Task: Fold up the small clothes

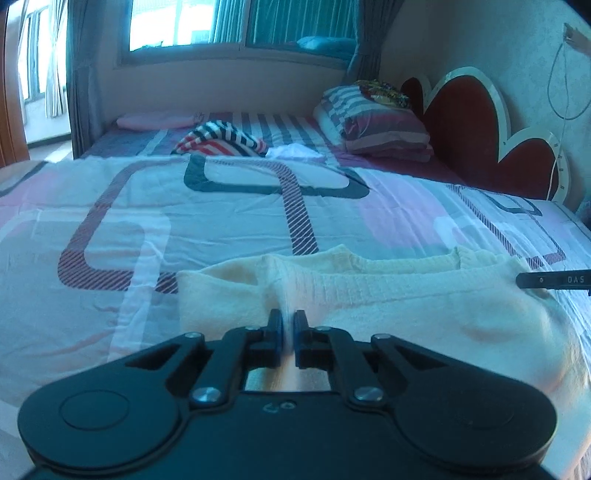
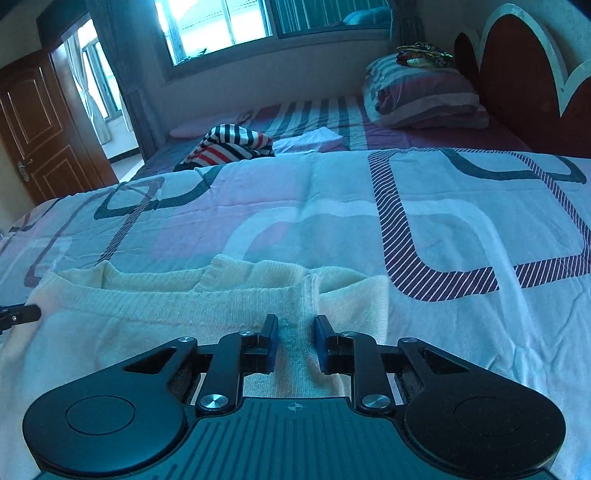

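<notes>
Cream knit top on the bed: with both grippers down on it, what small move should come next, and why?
Probably lift both pinched folds slightly and carry them toward the far edge. The left gripper is shut on a ridge of the cream knit top; the right gripper pinches another fold, and the top lies flat on the bedspread, unfolded.

Patterned bedsheet (image 1: 229, 221), folded striped quilt (image 1: 376, 122), red headboard (image 1: 465, 122), brown door (image 2: 40, 125), window (image 1: 221, 22).

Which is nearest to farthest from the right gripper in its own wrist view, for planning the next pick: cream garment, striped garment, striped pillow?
1. Cream garment, pinched in the right gripper.
2. Striped garment, far left.
3. Striped pillow, far right by the headboard; only slightly beyond.
</notes>
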`<action>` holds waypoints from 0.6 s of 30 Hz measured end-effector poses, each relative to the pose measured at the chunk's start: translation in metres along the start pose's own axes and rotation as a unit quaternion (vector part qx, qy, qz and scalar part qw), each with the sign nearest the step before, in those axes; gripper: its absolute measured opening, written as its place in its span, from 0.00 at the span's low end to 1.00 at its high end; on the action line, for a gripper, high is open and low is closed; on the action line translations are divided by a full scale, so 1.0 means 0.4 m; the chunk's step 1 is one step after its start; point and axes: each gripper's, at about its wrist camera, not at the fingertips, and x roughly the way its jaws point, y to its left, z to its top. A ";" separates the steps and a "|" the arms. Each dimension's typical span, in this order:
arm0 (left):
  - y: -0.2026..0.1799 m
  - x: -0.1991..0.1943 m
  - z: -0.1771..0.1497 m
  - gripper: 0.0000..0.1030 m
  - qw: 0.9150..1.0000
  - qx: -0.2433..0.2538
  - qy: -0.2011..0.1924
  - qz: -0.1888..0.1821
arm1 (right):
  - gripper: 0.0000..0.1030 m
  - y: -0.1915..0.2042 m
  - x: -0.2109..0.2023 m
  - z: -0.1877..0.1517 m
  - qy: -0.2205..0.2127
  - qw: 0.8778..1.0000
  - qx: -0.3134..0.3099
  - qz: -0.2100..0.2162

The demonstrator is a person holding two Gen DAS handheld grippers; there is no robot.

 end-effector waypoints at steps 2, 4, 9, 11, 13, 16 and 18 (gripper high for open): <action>-0.002 -0.009 0.004 0.04 1.000 -0.007 -0.015 0.003 | 0.02 -0.003 -0.005 0.005 -0.005 1.000 0.002 0.000; 0.000 -0.018 0.013 0.04 0.999 -0.021 -0.032 0.002 | 0.02 -0.002 -0.019 0.012 -0.023 1.000 0.001 -0.004; 0.001 -0.018 0.035 0.04 0.998 -0.036 -0.053 0.008 | 0.02 0.009 -0.032 0.025 -0.050 0.999 -0.011 -0.019; 0.005 -0.017 0.041 0.03 0.997 -0.049 -0.062 0.011 | 0.02 0.016 -0.032 0.027 -0.060 0.998 -0.013 -0.022; 0.008 -0.010 0.043 0.04 0.996 -0.057 -0.066 0.017 | 0.02 0.022 -0.028 0.029 -0.066 0.997 -0.016 -0.028; 0.013 0.016 0.033 0.04 0.996 -0.063 -0.060 0.033 | 0.02 0.033 0.004 0.024 -0.058 0.997 -0.030 -0.048; 0.013 0.041 0.019 0.04 0.996 -0.057 -0.044 0.047 | 0.02 0.037 0.036 0.014 -0.046 0.996 -0.037 -0.062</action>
